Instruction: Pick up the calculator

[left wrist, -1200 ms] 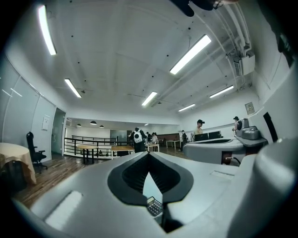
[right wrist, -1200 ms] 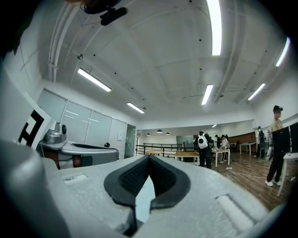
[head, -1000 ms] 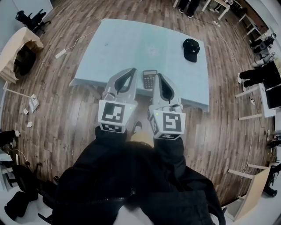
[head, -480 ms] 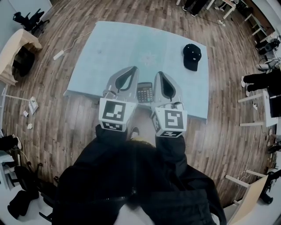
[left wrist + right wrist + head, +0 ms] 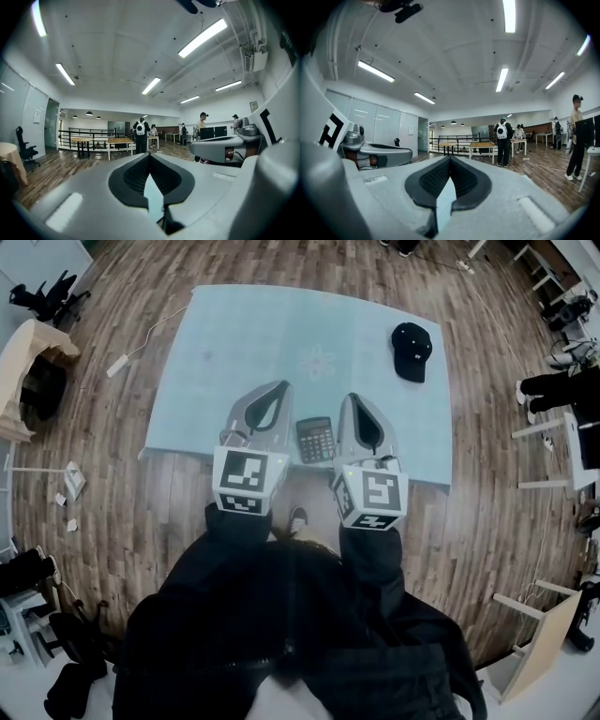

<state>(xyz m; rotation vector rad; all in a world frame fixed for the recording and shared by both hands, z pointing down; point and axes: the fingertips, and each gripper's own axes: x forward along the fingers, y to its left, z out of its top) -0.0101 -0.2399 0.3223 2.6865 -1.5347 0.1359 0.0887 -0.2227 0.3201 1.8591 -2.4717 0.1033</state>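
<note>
Calculator [image 5: 316, 439] sits near table [image 5: 244, 334] edge, black cap [image 5: 411, 345] well apart.

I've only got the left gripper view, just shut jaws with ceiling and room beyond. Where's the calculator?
Observer: In the head view the calculator lies on the light blue table, near its front edge, between the left gripper and the right gripper.
Operator: How do the right gripper's jaws stand?
Observer: Its own view shows them together, with nothing between them.
Operator: Anything else on that table?
Observer: A black cap near the far right corner, well apart from the calculator.
</note>
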